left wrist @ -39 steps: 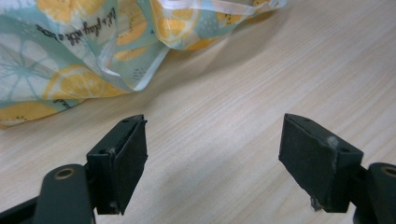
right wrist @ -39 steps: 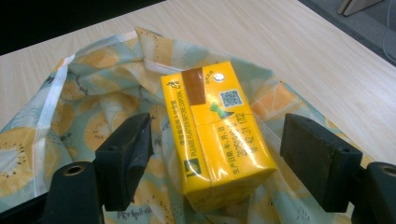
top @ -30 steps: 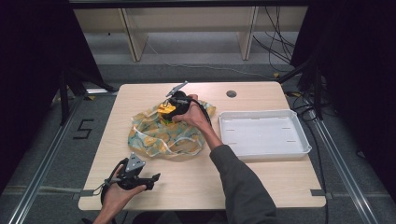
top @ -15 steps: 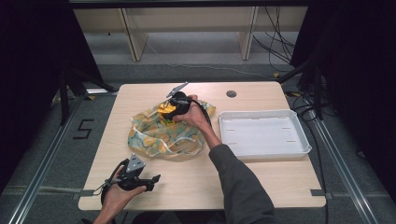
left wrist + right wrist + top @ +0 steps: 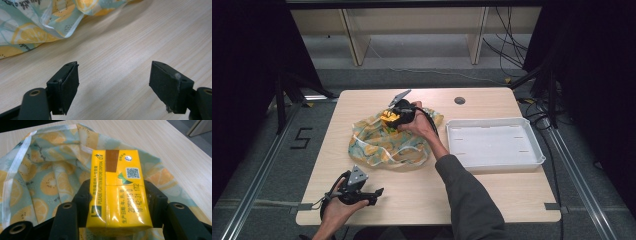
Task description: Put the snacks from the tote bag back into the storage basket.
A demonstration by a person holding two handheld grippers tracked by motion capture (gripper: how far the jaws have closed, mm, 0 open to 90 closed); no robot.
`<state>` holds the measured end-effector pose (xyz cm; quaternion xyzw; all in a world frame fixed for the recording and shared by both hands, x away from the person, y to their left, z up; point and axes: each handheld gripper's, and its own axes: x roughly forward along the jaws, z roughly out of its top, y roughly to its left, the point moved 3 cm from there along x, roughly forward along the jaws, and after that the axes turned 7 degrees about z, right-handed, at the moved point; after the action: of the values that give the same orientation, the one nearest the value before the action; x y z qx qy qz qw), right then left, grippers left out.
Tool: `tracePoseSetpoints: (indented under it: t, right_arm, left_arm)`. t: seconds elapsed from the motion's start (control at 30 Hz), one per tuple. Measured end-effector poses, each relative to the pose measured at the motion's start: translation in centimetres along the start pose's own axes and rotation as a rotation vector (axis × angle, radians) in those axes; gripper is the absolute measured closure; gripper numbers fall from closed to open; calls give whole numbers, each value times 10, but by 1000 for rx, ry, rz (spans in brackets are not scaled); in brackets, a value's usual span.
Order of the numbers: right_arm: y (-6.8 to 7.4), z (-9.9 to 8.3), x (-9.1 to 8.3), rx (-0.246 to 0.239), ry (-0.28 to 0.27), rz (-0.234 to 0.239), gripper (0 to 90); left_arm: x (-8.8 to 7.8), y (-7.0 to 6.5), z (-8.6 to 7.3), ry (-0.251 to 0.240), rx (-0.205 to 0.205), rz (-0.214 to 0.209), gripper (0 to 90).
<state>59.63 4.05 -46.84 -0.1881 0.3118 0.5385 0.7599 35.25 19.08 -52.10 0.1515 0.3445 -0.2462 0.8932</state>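
- Right gripper clamps the yellow rectangular drink carton by its sides, above the lemon-print fabric bag — likely bagging or unbagging.
- Left gripper, jaws apart and empty, rests near the table's near-left edge — out of the way.

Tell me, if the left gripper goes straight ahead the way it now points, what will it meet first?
Probably the fruit-print bag. The left gripper is open and holds nothing; bare table lies ahead of its jaws, then the bag's edge to the upper left. Depth is unclear, so it may slide past.
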Motion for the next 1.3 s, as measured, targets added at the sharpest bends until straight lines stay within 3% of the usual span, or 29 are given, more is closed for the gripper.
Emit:
tracePoseSetpoints:
  t: [0.03,0.1,0.17,0.23,0.4,0.53,0.63,0.73,0.9,1.03,1.1,1.17,1.2,1.3]
  right_arm:
    - [0,0,-1,-20,14,5,505]
    - [0,0,0,-16,0,4,507]
    - [-1,0,0,-21,0,7,508]
    - [1,0,0,-29,4,9,510]
    - [4,4,-5,-55,21,16,512]
    - [8,11,-11,-67,-10,32,513]
    - [12,19,-21,-76,-21,31,513]
    - [15,28,-31,-84,-47,37,513]
    - [23,40,-49,-99,-66,52,514]
    - [30,46,-68,-110,-88,62,514]
    - [33,48,-75,-119,-100,62,514]
    - [36,48,-85,-126,-107,63,514]
    - [37,48,-90,-133,-112,66,514]
    - [42,45,-103,-137,-120,67,514]
  left_arm:
    - [0,0,0,-3,3,3,232]
    - [2,-1,-1,-10,-24,6,233]
    - [0,2,-1,6,13,8,234]
    - [1,1,-1,9,-3,8,236]
    - [0,3,-1,7,10,15,237]
    - [1,2,-2,7,-2,10,238]
    - [0,3,-2,6,14,15,239]
    - [0,1,-1,-14,-30,16,238]
    - [-3,3,-1,-12,0,19,238]
    - [-3,3,-1,-21,-13,25,238]
    - [-5,6,-1,-9,17,25,238]
    - [-3,4,-2,-24,-22,25,238]
    - [-4,5,-2,-18,-2,26,238]
    - [-2,4,-2,-30,-23,30,238]
